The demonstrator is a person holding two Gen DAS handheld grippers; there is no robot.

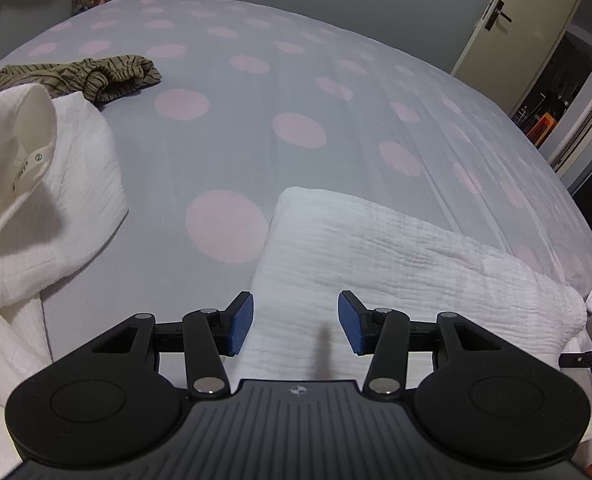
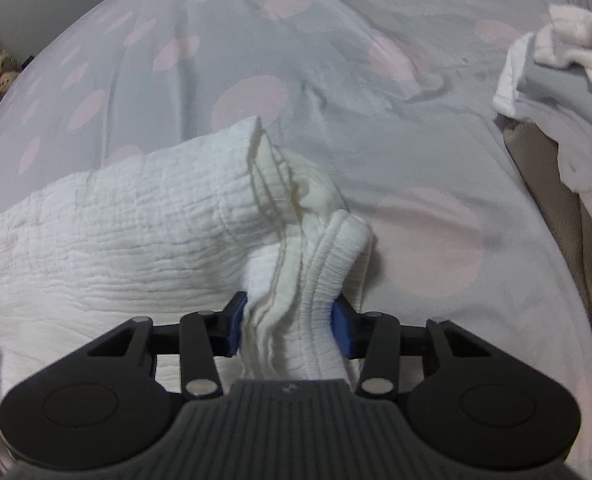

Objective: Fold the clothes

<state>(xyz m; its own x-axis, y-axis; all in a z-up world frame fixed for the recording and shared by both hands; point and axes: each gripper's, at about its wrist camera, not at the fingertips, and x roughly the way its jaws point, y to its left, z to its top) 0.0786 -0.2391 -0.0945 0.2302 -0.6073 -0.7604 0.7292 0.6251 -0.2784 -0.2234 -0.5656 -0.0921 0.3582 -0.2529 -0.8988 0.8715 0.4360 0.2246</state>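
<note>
Lying on the dotted bed (image 1: 303, 92): white garment (image 2: 116, 220), bunched hem pinched between right gripper (image 2: 292, 326) pads. Left gripper (image 1: 296, 322) parted, empty, above the same cloth. Striped garment (image 1: 96, 74) well apart.

Left gripper (image 1: 296, 322) agape, right gripper (image 2: 292, 330) clamped

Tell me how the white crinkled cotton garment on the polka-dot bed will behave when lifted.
The white crinkled cotton garment is probably floppy: it bunches into soft ridges between the right gripper pads. It likely grips well, since the weave is textured. Its folded layers would probably sag apart if raised by that bunch alone.
</note>
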